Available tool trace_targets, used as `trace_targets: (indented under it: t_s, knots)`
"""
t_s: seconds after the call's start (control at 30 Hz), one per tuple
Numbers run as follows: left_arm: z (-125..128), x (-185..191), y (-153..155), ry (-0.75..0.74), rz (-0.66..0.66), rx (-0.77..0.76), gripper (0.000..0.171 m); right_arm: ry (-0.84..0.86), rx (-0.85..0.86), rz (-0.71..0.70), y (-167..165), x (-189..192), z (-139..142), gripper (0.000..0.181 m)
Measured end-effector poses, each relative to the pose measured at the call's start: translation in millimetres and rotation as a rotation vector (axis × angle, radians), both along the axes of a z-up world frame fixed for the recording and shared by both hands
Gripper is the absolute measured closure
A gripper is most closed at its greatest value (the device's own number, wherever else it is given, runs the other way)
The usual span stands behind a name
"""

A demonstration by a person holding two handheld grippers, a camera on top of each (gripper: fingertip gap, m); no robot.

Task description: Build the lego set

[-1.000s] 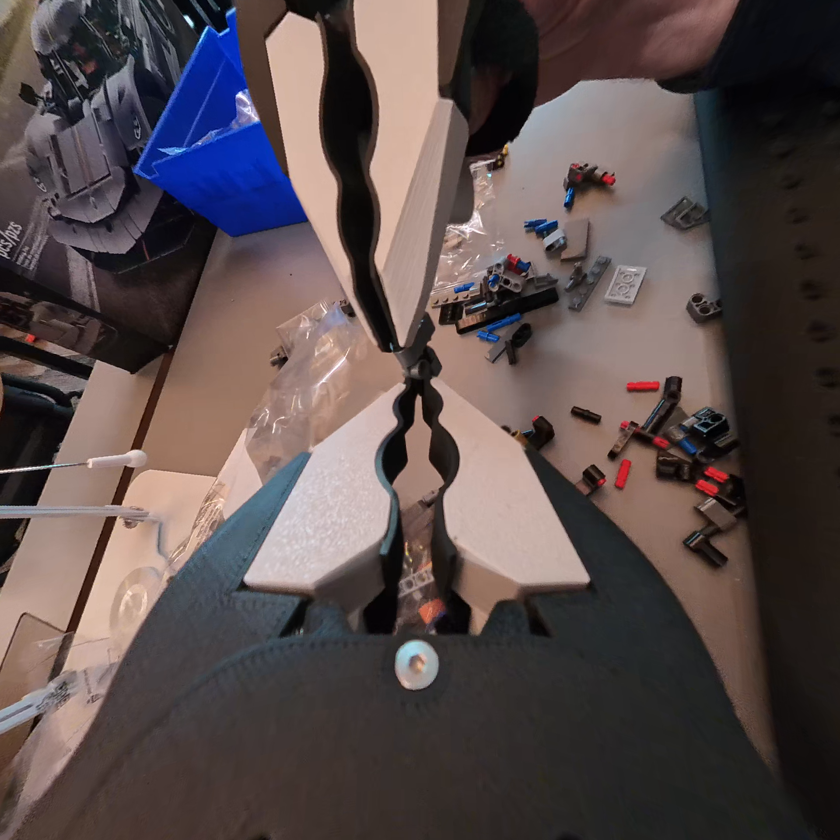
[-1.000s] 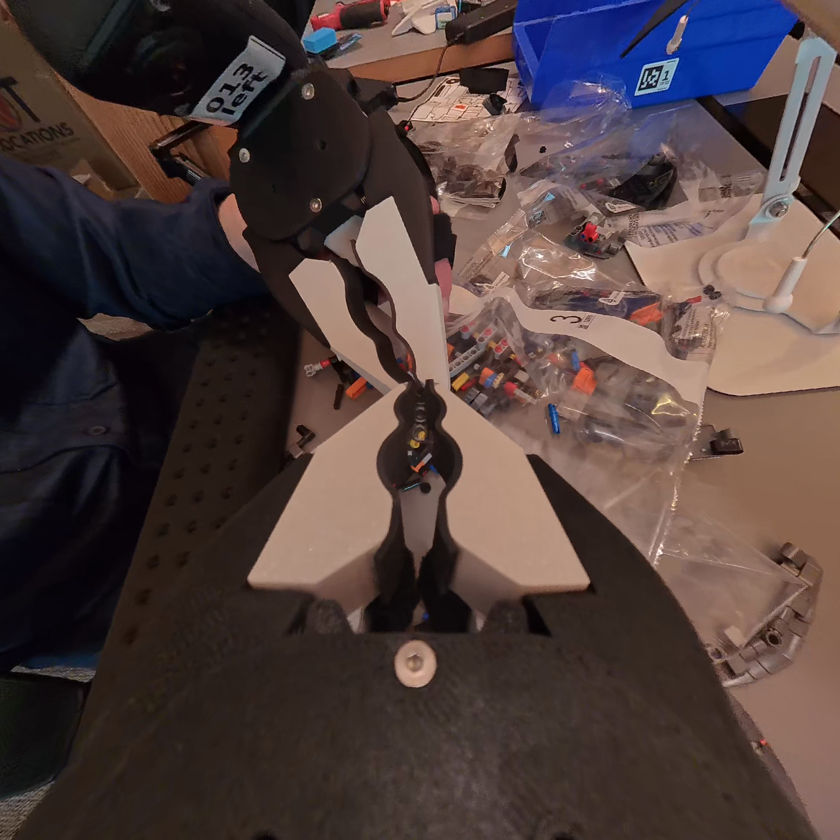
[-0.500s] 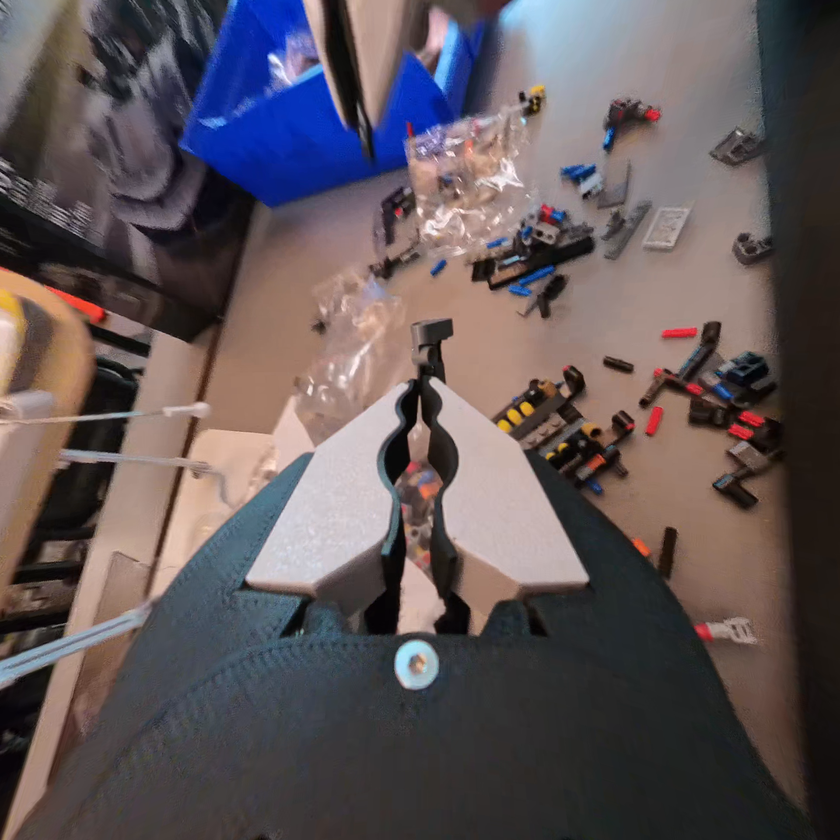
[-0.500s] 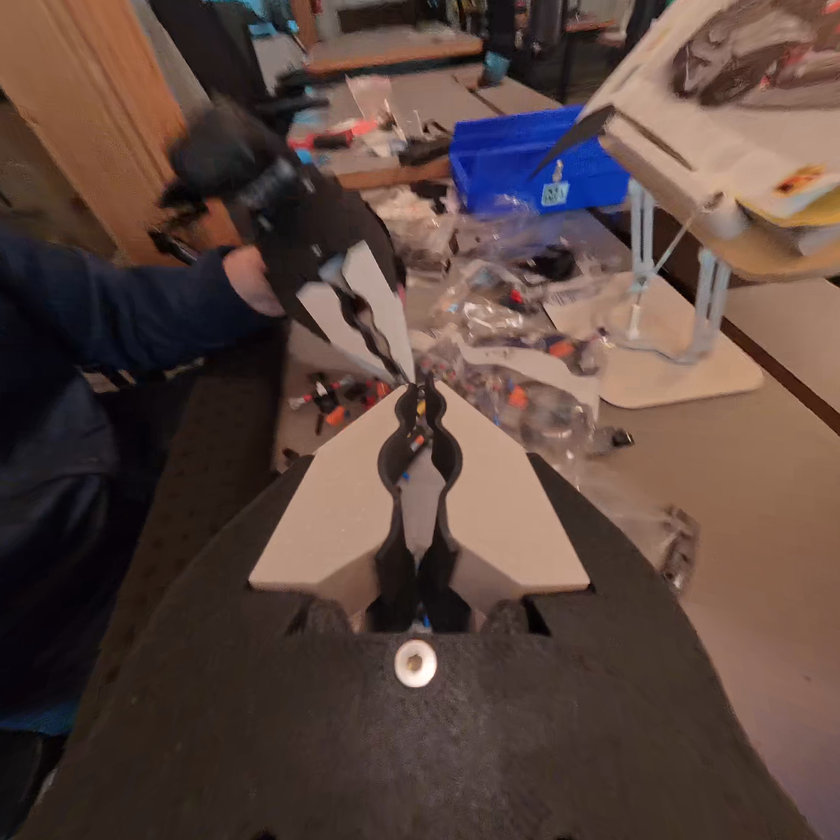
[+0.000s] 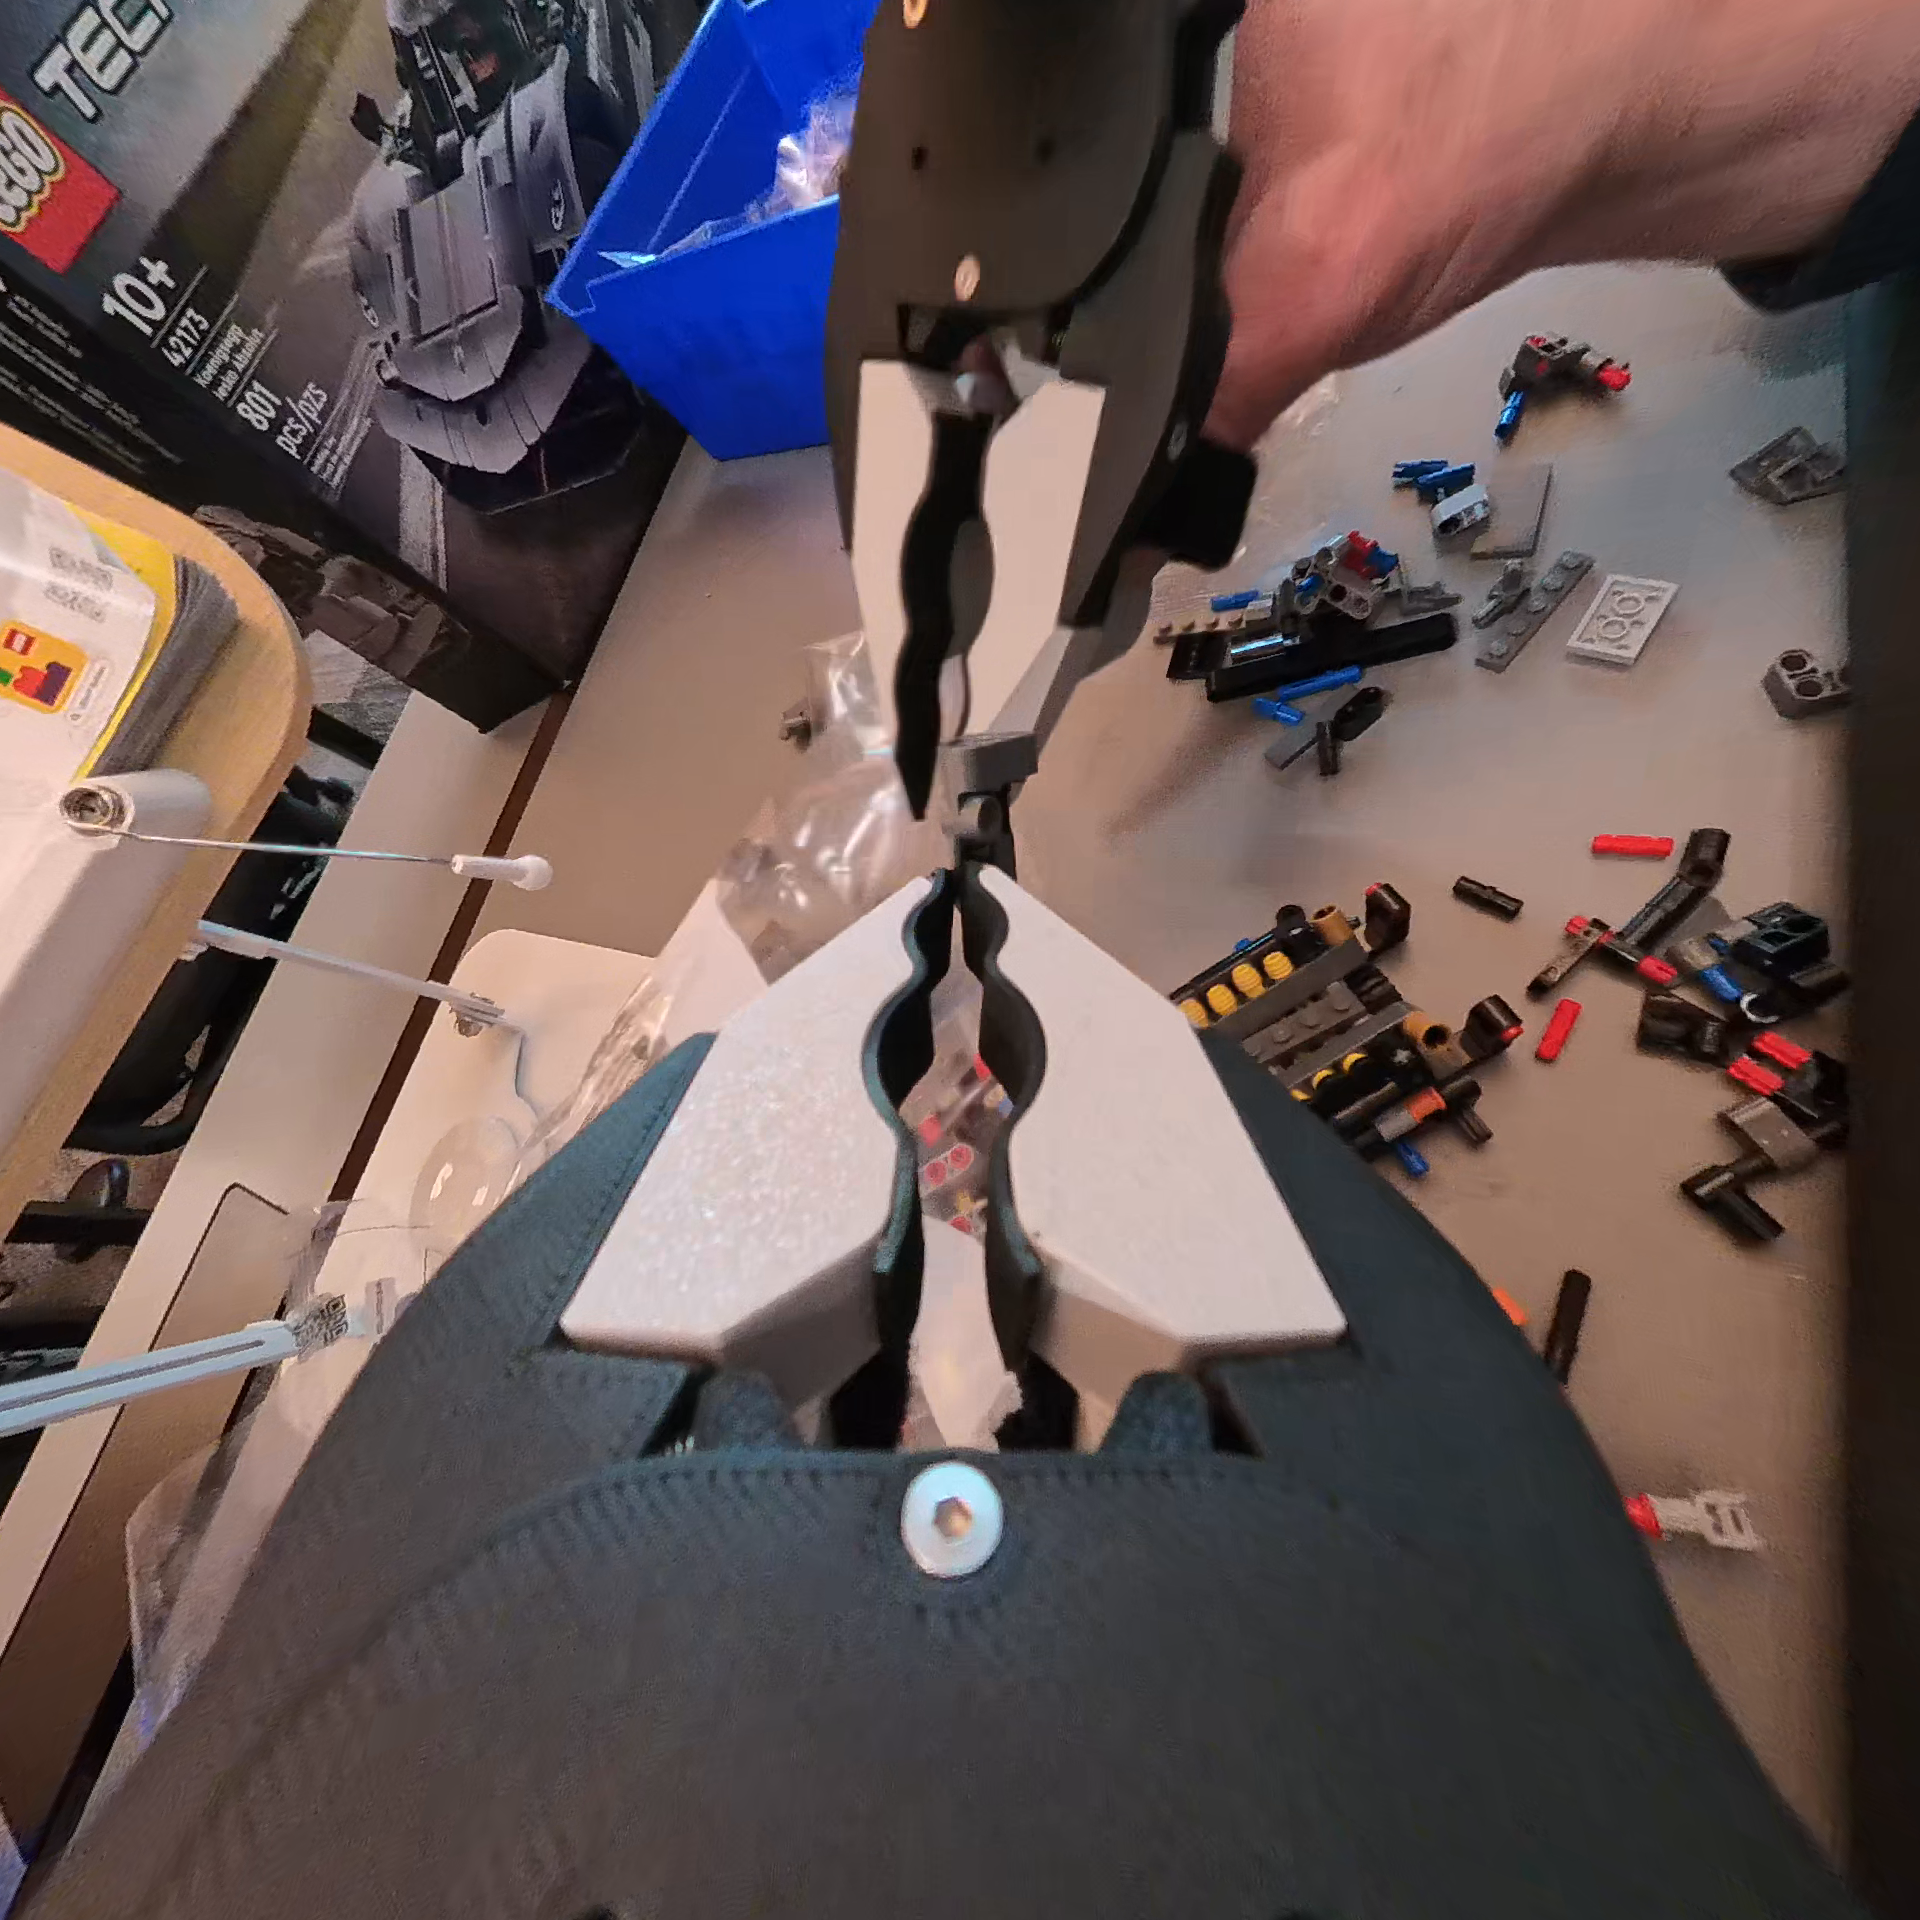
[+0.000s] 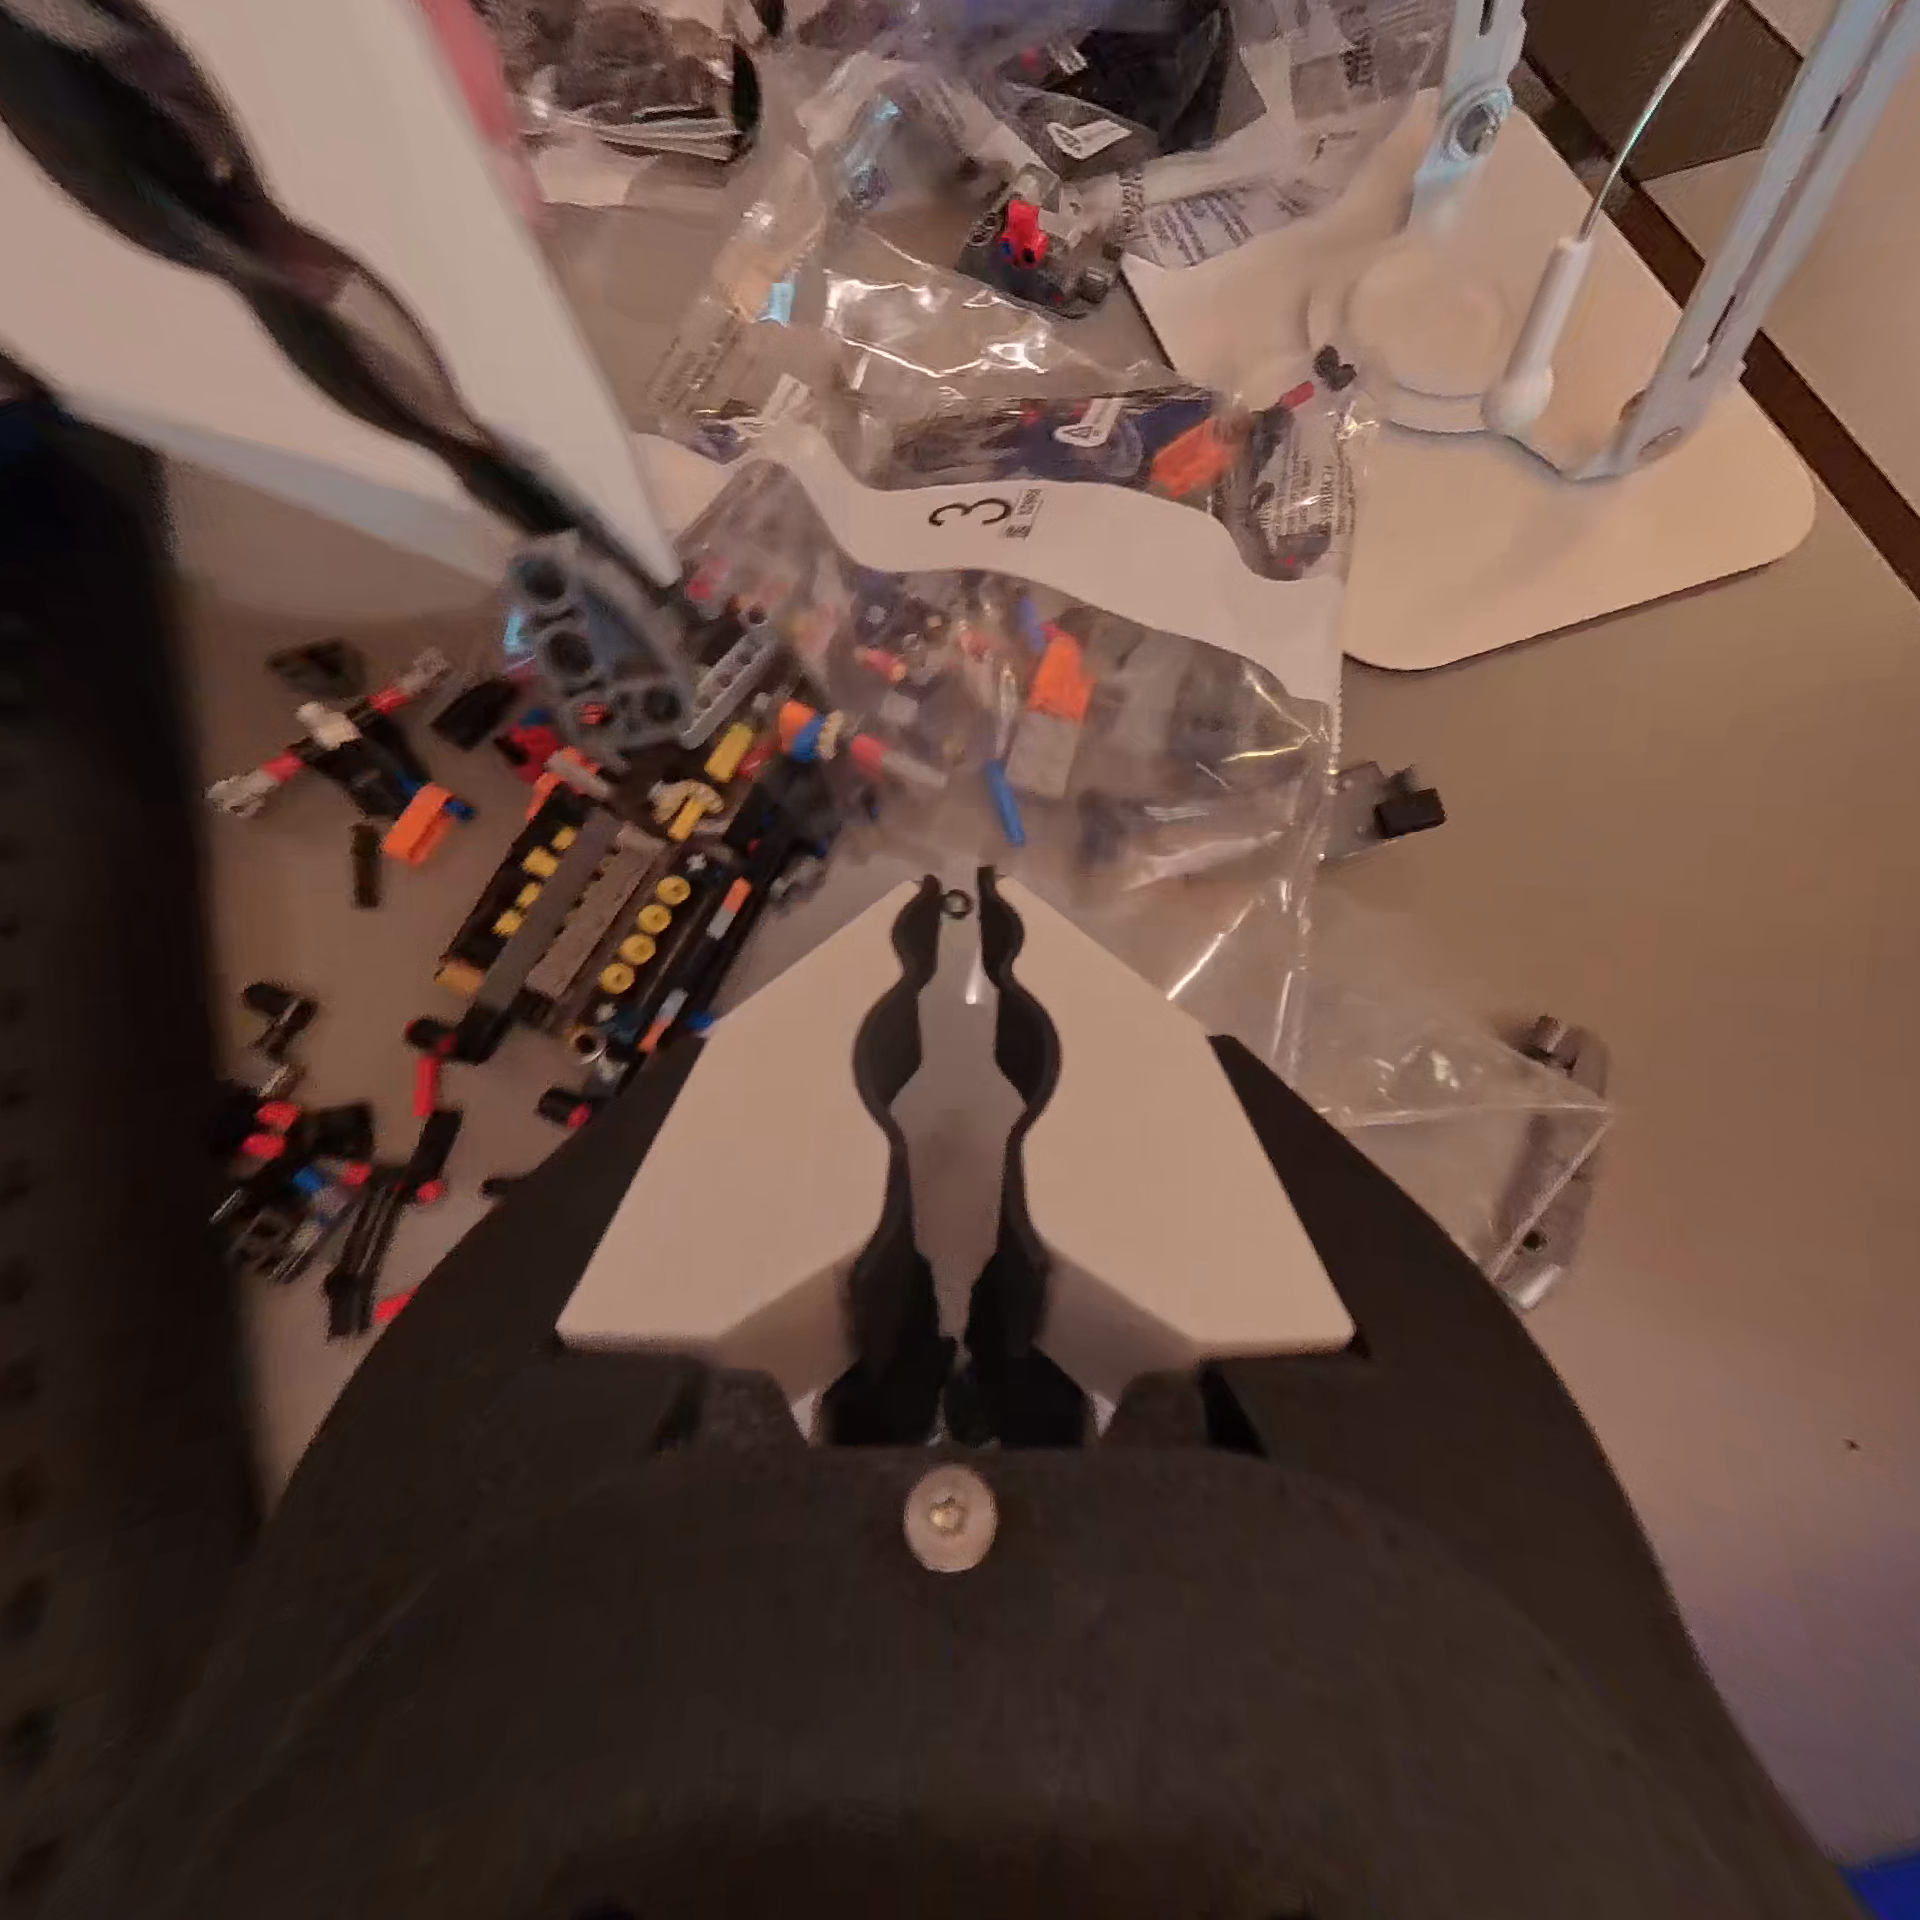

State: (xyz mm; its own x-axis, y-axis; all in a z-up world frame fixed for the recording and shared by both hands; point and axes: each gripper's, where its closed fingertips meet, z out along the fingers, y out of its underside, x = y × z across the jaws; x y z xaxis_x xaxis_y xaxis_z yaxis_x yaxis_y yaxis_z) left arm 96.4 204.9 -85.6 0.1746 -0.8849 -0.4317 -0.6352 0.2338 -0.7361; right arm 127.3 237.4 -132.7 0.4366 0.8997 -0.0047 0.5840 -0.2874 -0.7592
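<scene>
My left gripper (image 5: 966, 883) is shut on a small grey lego piece (image 5: 987, 753) with a dark connector under it, held above the table. In the right wrist view the left gripper (image 6: 623, 561) reaches in from the upper left with that grey holed piece (image 6: 597, 655) in its tips. My right gripper (image 6: 958, 883) has its jaws a narrow gap apart, and a tiny black ring shows in the gap; I cannot tell if it is held. In the left wrist view the right gripper (image 5: 951, 727) comes down from above, its tips right beside the held piece.
Loose lego parts (image 5: 1351, 1018) lie scattered on the beige table. Clear bags of parts (image 6: 1039, 675) lie in the middle. A blue bin (image 5: 717, 312) and the set's box (image 5: 312, 312) stand behind. There is also a booklet stand with a white base (image 6: 1558, 520) and a black mat (image 5: 1881, 935) at the edge. About 25 cm separates my right fingertips from the white base (image 6: 1558, 520). It turns up in the left wrist view (image 5: 545, 1008) as well.
The right gripper, which had pulled up and away, has come back down next to the piece in the left gripper, and its jaws now stand slightly apart. The left gripper still holds the piece.
</scene>
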Motion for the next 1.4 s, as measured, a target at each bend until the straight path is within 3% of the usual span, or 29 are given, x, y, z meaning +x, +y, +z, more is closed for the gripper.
trace_targets:
  t_s: [0.07,0.13,0.33,0.47,0.57,0.73,0.83,1.17,1.4]
  knots:
    - [-0.2,0.8,-0.8,-0.004,0.002,-0.007,0.171,-0.057,0.029,-0.035,9.5,2.9,-7.6,0.164]
    - [0.7,1.0,-1.4,-0.019,0.002,-0.019,0.171,-0.06,0.03,-0.041,9.2,7.1,-7.9,0.164]
    - [-2.1,2.6,-0.7,-0.03,0.003,-0.05,0.171,0.122,0.019,0.026,-8.0,7.3,24.5,0.17]
    - [-4.3,8.7,-6.9,-0.039,-0.027,-0.078,0.171,0.313,-0.012,0.18,-36.1,-4.3,53.9,0.158]
    - [-5.0,11.2,-9.3,-0.041,-0.04,-0.084,0.171,0.341,-0.022,0.243,-48.7,-10.6,59.8,0.151]
    - [-6.4,14.8,-13.8,-0.042,-0.065,-0.092,0.171,0.266,0.01,0.27,-53.8,-17.9,48.1,0.168]
    - [-4.9,16.2,-14.9,-0.052,-0.073,-0.084,0.171,0.255,0.009,0.274,-54.6,-16.7,47.3,0.168]
    - [2.5,19.5,-22.2,-0.124,-0.119,-0.15,0.163,0.506,-0.21,0.304,-59.4,-11.7,68.5,0.168]
    - [3.9,24.7,-28.2,-0.17,-0.148,-0.232,0.171,0.575,-0.298,0.318,-61.2,-11.4,72.2,0.169]
